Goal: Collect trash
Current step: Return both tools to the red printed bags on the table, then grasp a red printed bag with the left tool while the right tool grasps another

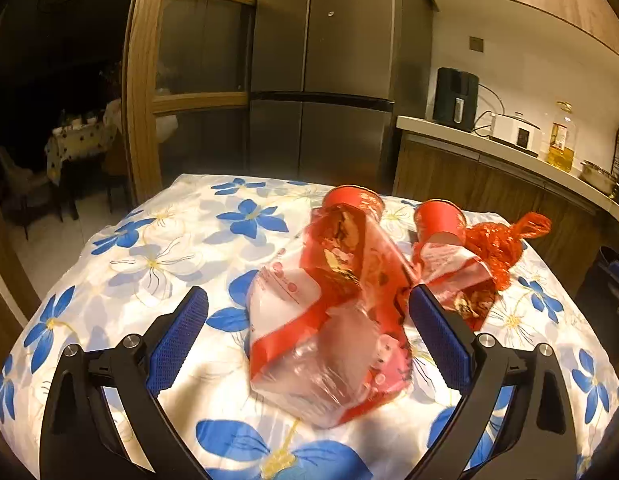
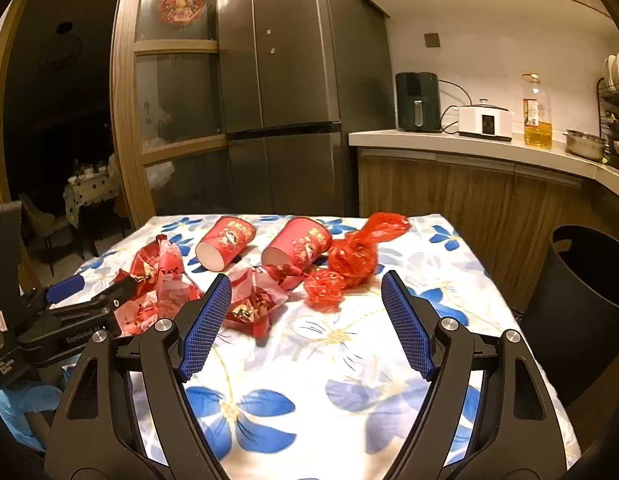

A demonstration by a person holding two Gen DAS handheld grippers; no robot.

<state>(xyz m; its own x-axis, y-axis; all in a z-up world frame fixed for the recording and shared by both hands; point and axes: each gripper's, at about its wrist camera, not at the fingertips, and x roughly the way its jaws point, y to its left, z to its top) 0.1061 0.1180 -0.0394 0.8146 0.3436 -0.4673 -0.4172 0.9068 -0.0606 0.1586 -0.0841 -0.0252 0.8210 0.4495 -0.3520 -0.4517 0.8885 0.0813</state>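
Observation:
A crumpled red-and-clear plastic wrapper [image 1: 329, 320] lies on the flowered tablecloth [image 1: 149, 264] between the fingers of my open left gripper [image 1: 309, 300]. It also shows in the right wrist view [image 2: 157, 292], with the left gripper [image 2: 93, 292] around it. A second small wrapper [image 2: 253, 304], two red paper cups [image 2: 225, 242] [image 2: 301, 246] lying on their sides and a red net bag [image 2: 353, 260] lie further back. My right gripper [image 2: 305, 284] is open and empty, above the cloth short of the net bag.
A black bin [image 2: 585, 300] stands at the table's right side. A counter [image 2: 469, 144] with an air fryer [image 2: 417, 102], cooker, oil bottle and pot runs behind. A fridge [image 2: 285, 80] stands beyond the table's far edge.

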